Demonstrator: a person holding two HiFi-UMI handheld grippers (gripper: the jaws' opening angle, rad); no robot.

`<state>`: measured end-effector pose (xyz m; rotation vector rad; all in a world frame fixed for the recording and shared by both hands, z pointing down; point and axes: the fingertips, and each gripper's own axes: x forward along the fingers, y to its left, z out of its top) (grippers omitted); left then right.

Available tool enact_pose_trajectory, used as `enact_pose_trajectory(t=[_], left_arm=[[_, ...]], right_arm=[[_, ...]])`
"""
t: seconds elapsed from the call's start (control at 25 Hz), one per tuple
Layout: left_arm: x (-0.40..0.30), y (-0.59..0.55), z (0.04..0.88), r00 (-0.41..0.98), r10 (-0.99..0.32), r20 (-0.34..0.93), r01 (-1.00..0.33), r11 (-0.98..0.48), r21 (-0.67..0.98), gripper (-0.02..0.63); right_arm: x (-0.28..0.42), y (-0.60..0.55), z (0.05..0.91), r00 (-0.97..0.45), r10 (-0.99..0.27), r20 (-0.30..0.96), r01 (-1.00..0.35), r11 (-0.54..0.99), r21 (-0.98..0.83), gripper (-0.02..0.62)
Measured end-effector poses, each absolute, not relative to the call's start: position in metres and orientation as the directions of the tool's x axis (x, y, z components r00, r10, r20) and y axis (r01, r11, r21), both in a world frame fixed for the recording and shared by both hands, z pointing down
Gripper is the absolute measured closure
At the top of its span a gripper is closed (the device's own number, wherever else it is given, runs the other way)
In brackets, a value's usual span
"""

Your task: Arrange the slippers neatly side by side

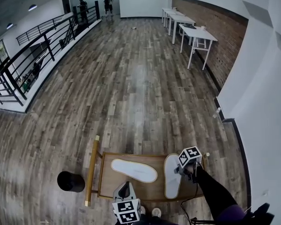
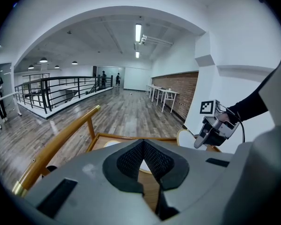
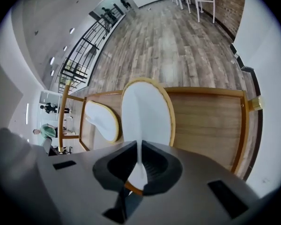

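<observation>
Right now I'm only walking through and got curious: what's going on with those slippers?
Two hand-held grippers are at work over a wooden table. The right gripper is clamped on the edge of one white slipper, which points lengthwise at the table's right side. The other slipper lies askew to its left, so the pair is not lined up yet. The left gripper is shut and empty, near the table's front edge.

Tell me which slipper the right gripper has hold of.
The right-hand slipper, pinched at its edge by the right gripper; the other slipper lies free, slanted, to its left.
</observation>
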<state>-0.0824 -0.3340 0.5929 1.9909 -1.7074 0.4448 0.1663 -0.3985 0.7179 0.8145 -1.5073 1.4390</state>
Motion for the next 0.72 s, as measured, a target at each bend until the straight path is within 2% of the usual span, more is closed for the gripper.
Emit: enact_pose_trajectory(t=[0.32,0.72], left_arm=[[-0.088,-0.338,0.593,0.154,-0.825,0.544,-0.986,-0.093,0.138,0.606],[-0.092,-0.342,0.596,0.146,-0.819,0.556,-0.988,-0.088,0.130,0.606]], right_arm=[[0.169,-0.403,0.742,-0.352,0.148,0.924,-0.919,0.129,-0.371,0.575],[0.168,-0.409,0.756,-0.344,0.123,0.931,-0.928,0.106,-0.357,0.575]])
